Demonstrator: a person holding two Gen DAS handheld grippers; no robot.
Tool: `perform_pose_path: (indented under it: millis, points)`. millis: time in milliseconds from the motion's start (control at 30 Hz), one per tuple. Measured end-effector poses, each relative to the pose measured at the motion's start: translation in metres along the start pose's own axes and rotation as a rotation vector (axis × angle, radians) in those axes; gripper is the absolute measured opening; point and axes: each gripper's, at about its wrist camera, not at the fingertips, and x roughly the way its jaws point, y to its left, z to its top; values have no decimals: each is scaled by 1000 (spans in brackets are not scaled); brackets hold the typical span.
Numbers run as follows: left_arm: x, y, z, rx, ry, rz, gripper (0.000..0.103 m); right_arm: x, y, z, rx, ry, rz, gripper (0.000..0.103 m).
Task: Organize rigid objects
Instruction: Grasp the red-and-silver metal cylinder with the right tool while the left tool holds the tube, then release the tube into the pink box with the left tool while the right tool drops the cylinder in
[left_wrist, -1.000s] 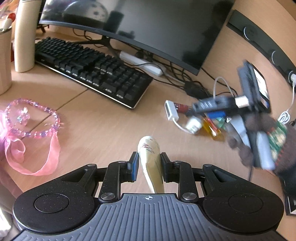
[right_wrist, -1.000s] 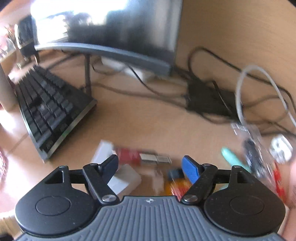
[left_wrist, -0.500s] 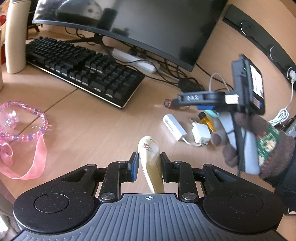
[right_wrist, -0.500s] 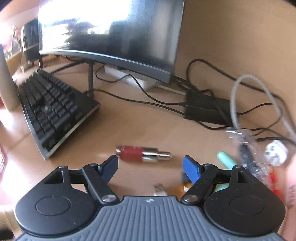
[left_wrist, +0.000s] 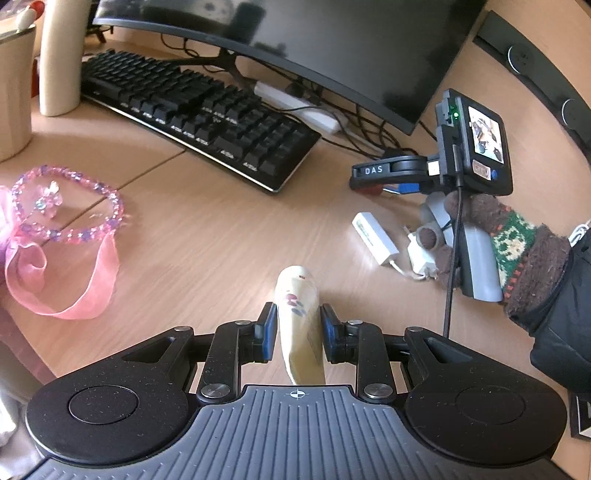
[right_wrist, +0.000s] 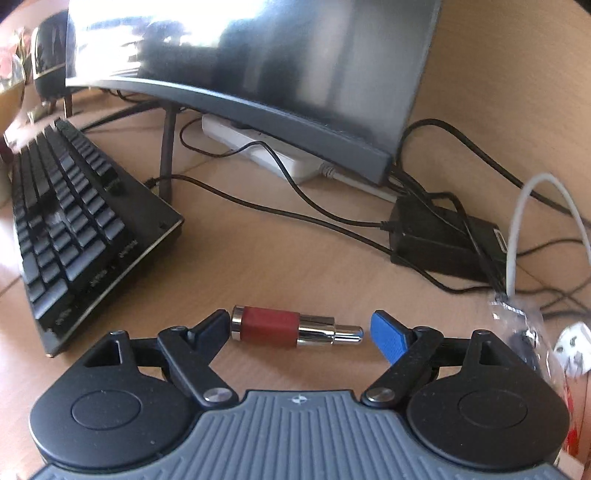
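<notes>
You're at an office-style computer worktop (left_wrist: 229, 236): monitor (left_wrist: 332, 48), keyboard (left_wrist: 192, 110), power strip (right_wrist: 258, 151) and tangled cables (right_wrist: 332, 221).

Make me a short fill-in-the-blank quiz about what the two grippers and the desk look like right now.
1. The left gripper is shut on a cream ____ tube.
2. The red-and-chrome metal connector lies between the ____ jaws of the right gripper.
3. The pink beaded necklace with ribbon lies on the wooden ____.
4. The black keyboard sits in front of the dark curved ____.

Missing words: floral-printed; open; desk; monitor
</notes>
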Motion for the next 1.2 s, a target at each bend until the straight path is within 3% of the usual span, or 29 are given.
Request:
perform_pose_path:
  millis: [67, 167, 333, 433, 633, 800, 900, 1000, 1100, 1200]
  points:
    - [-2, -2, 1, 12, -2, -8, 28, -2, 0, 0, 1, -14, -24, 78]
    - [-3, -12, 2, 65, 1, -42, 28, -24, -9, -6, 36, -49, 13, 78]
    - [2, -50, 4, 213, 11, -117, 28, -102, -32, -36, 27, -138, 30, 77]
    - [2, -84, 3, 335, 29, -202, 28, -152, -53, -67, 28, -159, 0, 78]
    - [1, -175, -1, 560, 72, -449, 28, -230, -100, -153, 66, -91, -172, 78]
    - [10, -281, 25, 719, -57, -580, 29, -281, -135, -224, 220, -31, -253, 78]
    - [28, -342, 51, 703, -130, -624, 30, -306, -146, -255, 273, -53, -300, 77]
    - [59, -380, 76, 571, -94, -642, 30, -320, -152, -274, 322, -87, -353, 77]
    - [66, -391, 84, 496, -118, -607, 30, -327, -158, -286, 376, -112, -353, 77]
    - [60, -371, 86, 466, -165, -554, 30, -326, -158, -288, 376, -132, -328, 77]
